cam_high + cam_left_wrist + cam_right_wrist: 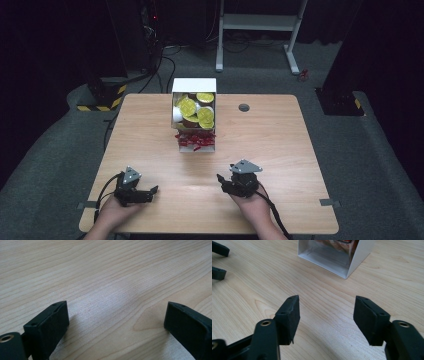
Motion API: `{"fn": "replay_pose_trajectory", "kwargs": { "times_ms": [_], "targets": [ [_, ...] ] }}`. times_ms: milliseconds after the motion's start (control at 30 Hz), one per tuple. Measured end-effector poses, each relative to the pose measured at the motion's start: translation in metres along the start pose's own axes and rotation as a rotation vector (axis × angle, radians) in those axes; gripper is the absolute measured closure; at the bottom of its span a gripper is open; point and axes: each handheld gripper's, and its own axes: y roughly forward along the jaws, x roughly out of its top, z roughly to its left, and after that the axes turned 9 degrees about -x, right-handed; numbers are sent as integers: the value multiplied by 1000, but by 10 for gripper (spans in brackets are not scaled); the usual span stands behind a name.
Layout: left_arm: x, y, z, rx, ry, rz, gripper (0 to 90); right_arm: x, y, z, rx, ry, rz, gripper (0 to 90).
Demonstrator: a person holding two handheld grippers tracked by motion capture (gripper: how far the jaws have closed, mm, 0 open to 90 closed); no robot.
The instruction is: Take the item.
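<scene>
- The white box (194,114) of gold-lidded cups (188,106) stood at the tabletop's (280,150) far middle, open toward the person for easy reach.
- The left claw (152,191) and right claw (222,181) rested near, both wide and empty, well apart from the box.

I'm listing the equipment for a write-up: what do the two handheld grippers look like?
Both the left gripper and the right gripper are black, each topped with a grey three-cornered plate and trailing a black cable. Their fingers are blocky black pads on black arms with brass-ringed holes. The forearms are bare, no sleeves.
</scene>
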Motion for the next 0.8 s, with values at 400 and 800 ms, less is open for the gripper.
{"fn": "replay_pose_trajectory", "kwargs": {
  "times_ms": [400, 800],
  "targets": [
    [0, 0, 0, -1, -2, -1, 61, 12, 8, -9, 11, 23, 10, 378],
    [0, 0, 0, -1, -2, -1, 61, 25, 9, -8, 5, 39, 9, 376]
  ]
}}
